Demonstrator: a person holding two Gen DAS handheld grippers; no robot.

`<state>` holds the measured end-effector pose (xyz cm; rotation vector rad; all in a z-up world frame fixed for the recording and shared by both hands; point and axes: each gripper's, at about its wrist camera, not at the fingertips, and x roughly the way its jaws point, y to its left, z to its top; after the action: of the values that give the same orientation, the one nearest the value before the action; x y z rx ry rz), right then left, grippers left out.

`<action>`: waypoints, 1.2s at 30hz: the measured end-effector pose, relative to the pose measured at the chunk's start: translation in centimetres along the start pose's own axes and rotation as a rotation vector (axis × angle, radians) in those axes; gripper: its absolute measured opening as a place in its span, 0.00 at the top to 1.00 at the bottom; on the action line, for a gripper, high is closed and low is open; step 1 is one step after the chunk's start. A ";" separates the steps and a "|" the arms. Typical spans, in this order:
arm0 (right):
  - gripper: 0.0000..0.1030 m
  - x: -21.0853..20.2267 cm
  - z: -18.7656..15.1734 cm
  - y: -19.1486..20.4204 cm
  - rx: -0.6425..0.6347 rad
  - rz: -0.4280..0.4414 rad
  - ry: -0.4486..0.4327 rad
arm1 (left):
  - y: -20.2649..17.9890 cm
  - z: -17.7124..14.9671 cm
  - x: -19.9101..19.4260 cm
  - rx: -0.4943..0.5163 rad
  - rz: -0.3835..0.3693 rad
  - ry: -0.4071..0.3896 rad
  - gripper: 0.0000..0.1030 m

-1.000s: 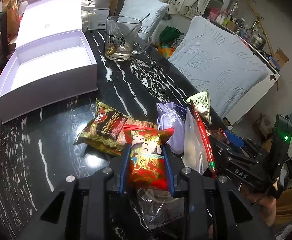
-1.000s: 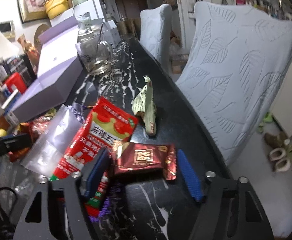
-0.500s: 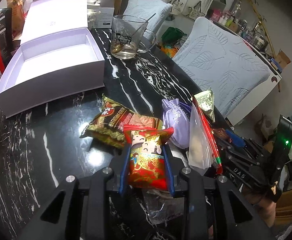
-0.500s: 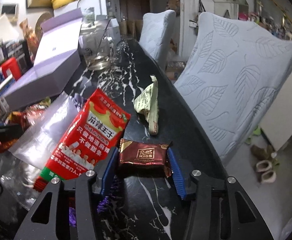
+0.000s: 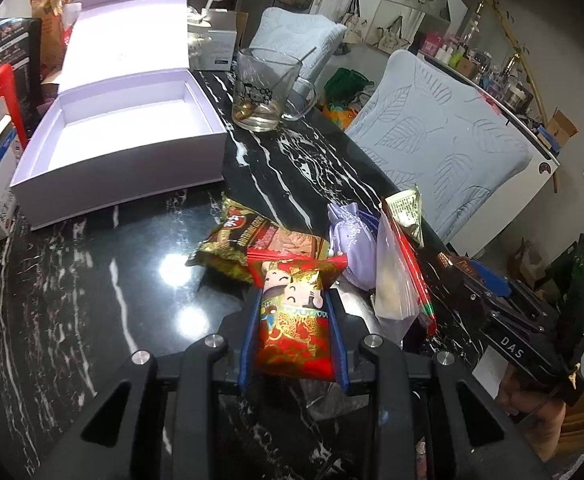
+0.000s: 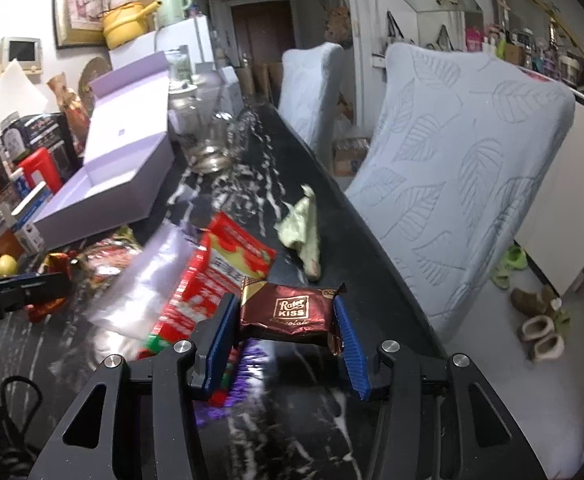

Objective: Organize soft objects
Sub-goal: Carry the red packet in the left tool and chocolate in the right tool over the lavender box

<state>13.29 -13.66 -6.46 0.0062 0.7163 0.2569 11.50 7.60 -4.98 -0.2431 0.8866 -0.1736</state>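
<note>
Left gripper (image 5: pixel 294 316): blue pads clamped on one red and gold cartoon snack packet (image 5: pixel 294 320), low centre of the left wrist frame.
Right gripper (image 6: pixel 287 328): blue pads closed on the two ends of one brown Riter Kiss chocolate packet (image 6: pixel 287 312), low centre of the right wrist frame, raised above the tabletop.
Packets loose on the table: one brown and gold snack pack (image 5: pixel 247 244) just above the held red packet, partly behind it; one lilac drawstring pouch (image 5: pixel 352 240) to its right; one clear plastic bag (image 5: pixel 392 280) standing against one long red sachet (image 6: pixel 211 280); one pale green foil sachet (image 6: pixel 302 232) at frame centre of the right wrist view, apart from the rest.
Box: one open lilac gift box (image 5: pixel 119 176), upper left of the left wrist frame, its inside bare, its lid (image 5: pixel 127 44) upright behind it.
Table: black marble with white veins (image 5: pixel 71 280); the pile sits along its right edge.
In between: one glass mug with a cartoon cat print (image 5: pixel 263 92), upper centre, right of the box's far corner.
Around: two chairs in pale leaf-pattern covers, the nearer chair (image 6: pixel 460 184) filling the right of the right wrist frame, the farther chair (image 6: pixel 312 88) behind it; one yellow fruit (image 6: pixel 5 266) at the left edge.
Cross view: the right gripper also shows at the lower right of the left wrist frame.
</note>
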 end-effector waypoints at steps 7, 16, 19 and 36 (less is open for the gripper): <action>0.53 -1.8 0.3 2.9 -0.049 0.061 -0.038 | 1.3 -1.3 -2.7 -0.024 0.053 -0.055 0.70; 0.53 -2.9 0.4 7.5 -0.131 0.176 -0.046 | 4.3 -2.9 -5.7 -0.103 0.114 -0.104 0.70; 0.53 -3.2 0.4 9.0 -0.159 0.218 -0.047 | 5.0 -3.2 -6.6 -0.121 0.137 -0.120 0.71; 0.53 -2.8 2.8 15.9 -0.273 0.394 -0.054 | 8.0 -0.7 -10.5 -0.143 0.220 -0.227 0.70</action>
<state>9.46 1.32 -1.03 -0.1058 0.6182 0.7275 4.77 17.81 0.17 -0.2896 0.6940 0.1210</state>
